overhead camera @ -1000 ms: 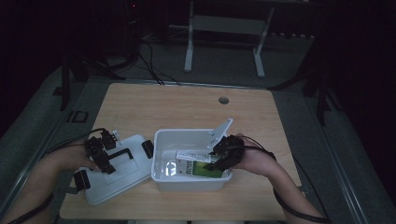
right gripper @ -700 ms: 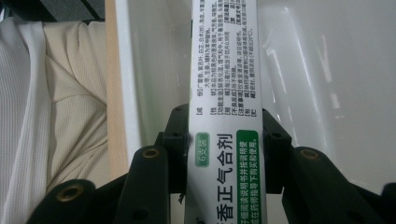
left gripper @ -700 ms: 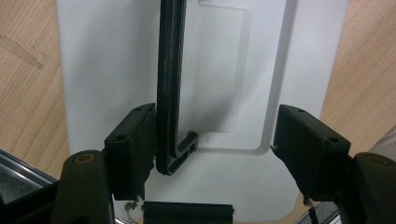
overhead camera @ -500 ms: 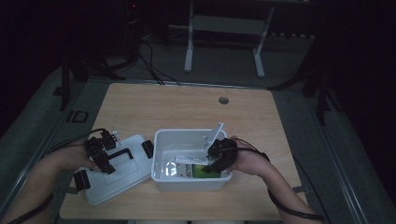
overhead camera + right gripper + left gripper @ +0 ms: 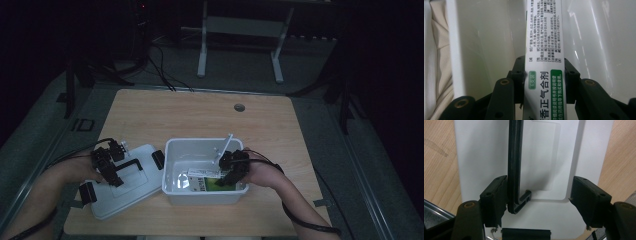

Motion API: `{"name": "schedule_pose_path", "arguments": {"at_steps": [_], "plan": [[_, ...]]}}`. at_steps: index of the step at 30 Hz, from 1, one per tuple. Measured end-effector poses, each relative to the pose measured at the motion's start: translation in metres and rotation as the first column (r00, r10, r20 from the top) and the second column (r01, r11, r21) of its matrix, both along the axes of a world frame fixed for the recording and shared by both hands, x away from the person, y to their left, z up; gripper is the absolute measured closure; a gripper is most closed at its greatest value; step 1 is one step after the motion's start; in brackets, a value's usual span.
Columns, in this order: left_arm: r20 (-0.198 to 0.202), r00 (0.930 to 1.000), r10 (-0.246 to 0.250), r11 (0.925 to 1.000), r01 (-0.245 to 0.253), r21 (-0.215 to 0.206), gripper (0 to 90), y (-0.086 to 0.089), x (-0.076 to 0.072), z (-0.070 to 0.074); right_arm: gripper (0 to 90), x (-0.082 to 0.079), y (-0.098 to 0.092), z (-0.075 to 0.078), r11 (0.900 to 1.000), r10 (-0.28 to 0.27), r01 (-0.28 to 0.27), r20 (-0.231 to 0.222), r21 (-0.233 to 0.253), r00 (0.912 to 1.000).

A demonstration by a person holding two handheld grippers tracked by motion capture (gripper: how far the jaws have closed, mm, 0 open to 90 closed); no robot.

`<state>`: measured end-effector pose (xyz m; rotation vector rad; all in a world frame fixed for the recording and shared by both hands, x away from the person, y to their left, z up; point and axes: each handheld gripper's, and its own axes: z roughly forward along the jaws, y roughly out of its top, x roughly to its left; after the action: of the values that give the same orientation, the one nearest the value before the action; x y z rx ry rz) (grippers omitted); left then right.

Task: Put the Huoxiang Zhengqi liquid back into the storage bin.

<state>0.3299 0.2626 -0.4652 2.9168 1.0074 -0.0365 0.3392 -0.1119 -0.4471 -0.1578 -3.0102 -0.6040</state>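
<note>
- The white rectangular plastic bin stands open near the front edge of the light wooden counter, and serves here as the landmark.
- The right claw reaches down inside the bin at its right end; its jaws are closed on both sides of a slim white carton box with green labels and printed Chinese text.
- In the right gripper view the box runs straight up between the two black jaws, with the bin's glossy white inner wall behind it and a cream ribbed cloth at the left edge, outside the bin wall.
- In the high view a second white and green package lies flat on the bin's floor, just beside the right claw.
- The flat white plastic lid with a black folding handle lies on the counter just left of the bin, touching or nearly touching its left wall.
- The left claw hangs over the lid with its jaws set wide apart; the black handle stands against the inner face of the left-hand jaw, while the other jaw is well clear of it.
- In the high view the left claw sits over the lid, well apart from the right claw.
</note>
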Motion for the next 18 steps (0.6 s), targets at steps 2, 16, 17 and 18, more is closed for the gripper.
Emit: {"name": "schedule_pose_path", "arguments": {"at_steps": [2, 16, 17, 18], "plan": [[0.002, 1.0, -0.003, 1.0, 0.003, 0.003, 31.0, 0.0001, 0.0004, 0.0002, 63.3, -0.0005, 0.0011, -0.0025, 1.0, 0.003, -0.003, -0.001, -0.009, 1.0], [0.009, 1.0, 0.003, 1.0, -0.003, -0.004, 31.0, -0.002, 0.0005, 0.0024, 57.3, -0.0044, 0.0034, -0.0009, 1.0, 0.01, -0.01, -0.004, -0.019, 0.9999], [0.008, 1.0, 0.002, 1.0, -0.002, -0.004, 31.0, -0.0021, 0.0006, 0.0025, 57.2, -0.0051, 0.003, 0.001, 1.0, 0.015, -0.015, 0.003, -0.019, 0.9999], [0.007, 1.0, 0.0, 1.0, 0.0, -0.004, 31.0, -0.0024, 0.0007, 0.0026, 56.8, -0.0055, 0.0027, 0.003, 1.0, 0.014, -0.014, 0.007, -0.014, 0.9999]]}}
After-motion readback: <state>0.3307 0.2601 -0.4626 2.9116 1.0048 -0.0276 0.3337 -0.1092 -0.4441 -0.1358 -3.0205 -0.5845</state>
